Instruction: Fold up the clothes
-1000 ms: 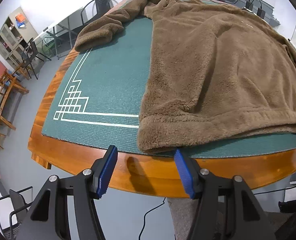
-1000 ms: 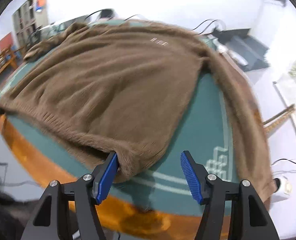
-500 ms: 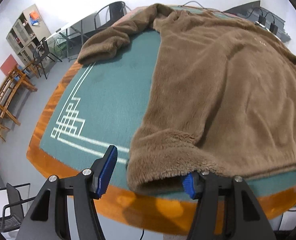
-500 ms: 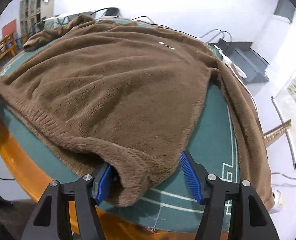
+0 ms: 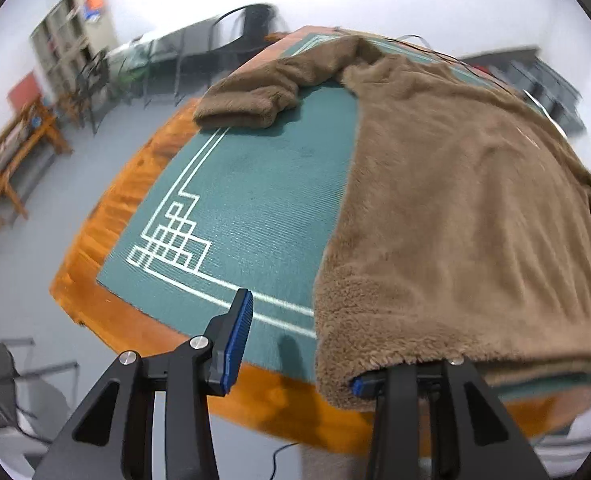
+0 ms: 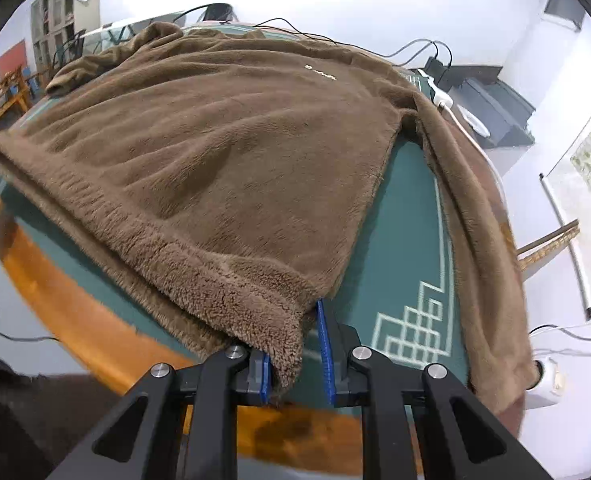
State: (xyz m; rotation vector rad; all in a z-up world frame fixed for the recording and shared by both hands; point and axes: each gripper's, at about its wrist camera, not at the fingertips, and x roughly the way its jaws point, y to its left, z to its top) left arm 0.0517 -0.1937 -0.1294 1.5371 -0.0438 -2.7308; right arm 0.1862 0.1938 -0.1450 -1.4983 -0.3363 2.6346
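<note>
Item: brown fleece sweater point(image 5: 475, 208), laid flat on a green mat point(image 5: 255, 184) that covered a wooden desk point(image 5: 107, 216). Long axis ran from the hem at the near desk edge to the collar at the far edge; hem pointed toward the cameras. In the left wrist view the sweater filled the right half of the mat, with one sleeve point(image 5: 255, 96) bent leftward across the far part of the mat, its cuff near the mat's white border line. In the right wrist view the other sleeve point(image 6: 483, 216) ran down the right side of the desk toward the near right corner, overhanging the desk edge.

Left claw point(image 5: 299, 360): jaws closing. The left blue pad point(image 5: 237, 340) stood clear over the mat, apart from the cloth; the right pad point(image 5: 361, 385) was tucked under the near-left hem corner, mostly hidden by fleece. The hem corner draped over that finger and hung past the desk rim; the cloth was not yet pinched.

Right claw point(image 6: 295, 356): jaws closing, nearly clenched, with the near-right hem corner between the two blue pads. Fleece bunched over the left pad point(image 6: 264, 376); the right pad point(image 6: 324, 352) stood just beside the cloth.

Surroundings: white key-pattern corners on the mat; chairs point(image 5: 91, 80) and shelving point(image 5: 67, 32) blurred beyond the desk; cables point(image 6: 415, 46) at the far side
</note>
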